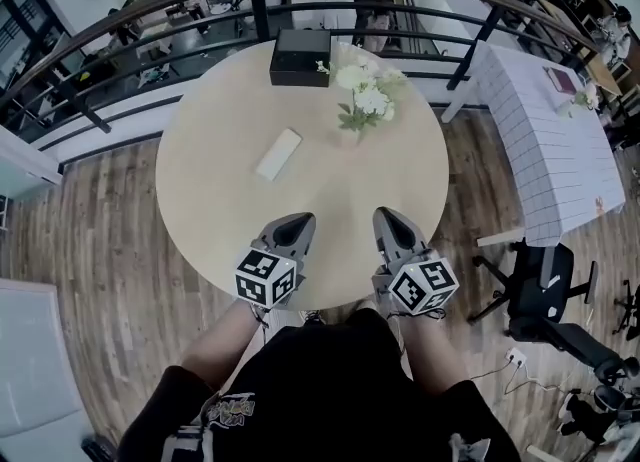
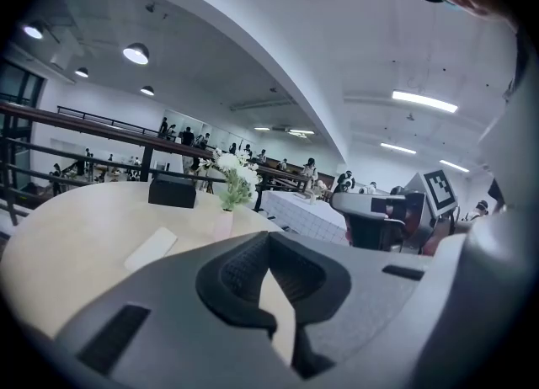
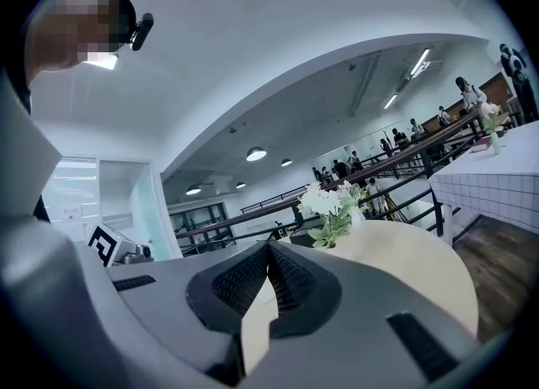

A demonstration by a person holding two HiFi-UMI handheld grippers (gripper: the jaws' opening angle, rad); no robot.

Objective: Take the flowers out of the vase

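White blooms on green leafy stems, the flowers [image 1: 365, 98] stand bunched upright in a small pale vase [image 2: 223, 225], at about 1 o'clock on the round table [image 1: 210, 240] in the head view. Heads look full and soft, stems thin; I'd judge them light and easily crushed. Vase mostly hidden under foliage from above; the left gripper view shows it as narrow and pinkish. Black box [image 1: 300, 56] sits at 12 o'clock by the far rim, just beside the bouquet. Flat white slab [image 1: 279, 154] lies near the table's middle, toward 10 o'clock, well apart from the vase. Left gripper [image 1: 298, 222] and right gripper [image 1: 388, 218] hang over the near rim at 6 o'clock, side by side, both pointing toward the flowers, well short of them. Each gripper's own view shows its jaws together with nothing between them. Step in hand, as I read it: approach, nothing grasped yet. Next move calls for opening one claw, reaching to 1 o'clock, pinching the stems low, just above the vase mouth, perhaps steadying the vase with the other.
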